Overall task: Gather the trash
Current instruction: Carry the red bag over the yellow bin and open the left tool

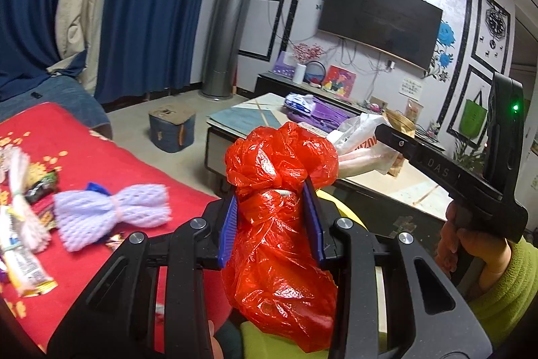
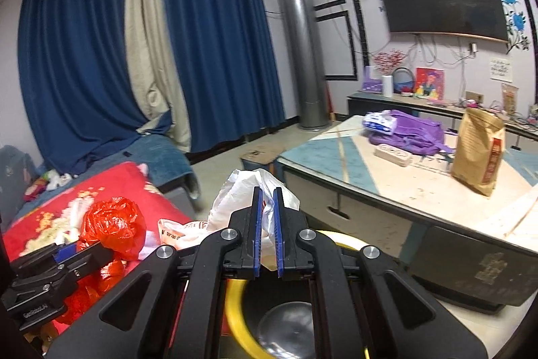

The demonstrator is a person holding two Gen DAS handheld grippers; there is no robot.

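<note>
Left gripper [image 1: 272, 211] clamps a crumpled red bag [image 1: 279, 224] between its blue pads [image 1: 228, 224]. Right gripper [image 2: 268, 224] pinches a white bag [image 2: 248, 190] above a yellow-rimmed bin [image 2: 235, 308]. Beyond, to the left, a foam net [image 1: 111, 214] and wrappers [image 1: 27, 261] lie on the red cover [image 1: 111, 157]. Farther off, a low table [image 2: 420, 197] carries a brown pouch [image 2: 477, 150].
</note>
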